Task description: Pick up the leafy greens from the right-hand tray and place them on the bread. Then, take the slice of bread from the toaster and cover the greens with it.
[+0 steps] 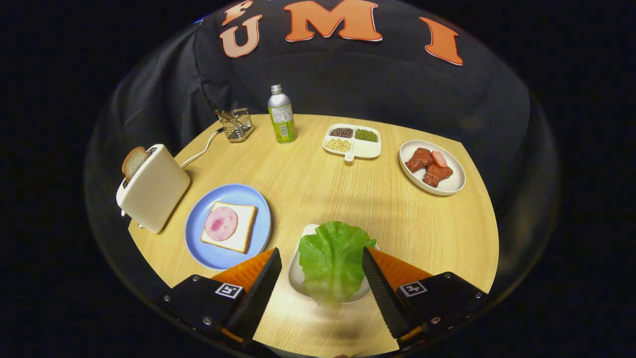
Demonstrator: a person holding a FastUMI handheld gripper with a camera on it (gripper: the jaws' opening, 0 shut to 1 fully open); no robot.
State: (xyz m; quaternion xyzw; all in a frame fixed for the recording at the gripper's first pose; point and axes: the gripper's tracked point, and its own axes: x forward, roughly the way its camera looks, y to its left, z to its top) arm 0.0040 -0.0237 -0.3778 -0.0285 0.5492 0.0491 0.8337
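Gripper (322, 258) spread wide, fingers either side of the lettuce leaf (332, 259) but not squeezing it yet. Leaf sitting on its small white tray (296, 271). Off left: ham-topped bread slice (229, 226) on blue plate (198, 237), toast (133, 162) poking from the toaster (153, 189).

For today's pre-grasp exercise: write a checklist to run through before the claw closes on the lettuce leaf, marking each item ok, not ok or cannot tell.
1. Claw open, fingers apart: ok.
2. Lettuce leaf between the fingers: ok.
3. Fingers pressing on the leaf: not ok.
4. Leaf lies on its white tray: ok.
5. Bread with ham uncovered on the blue plate: ok.
6. Slice up in the toaster: ok.
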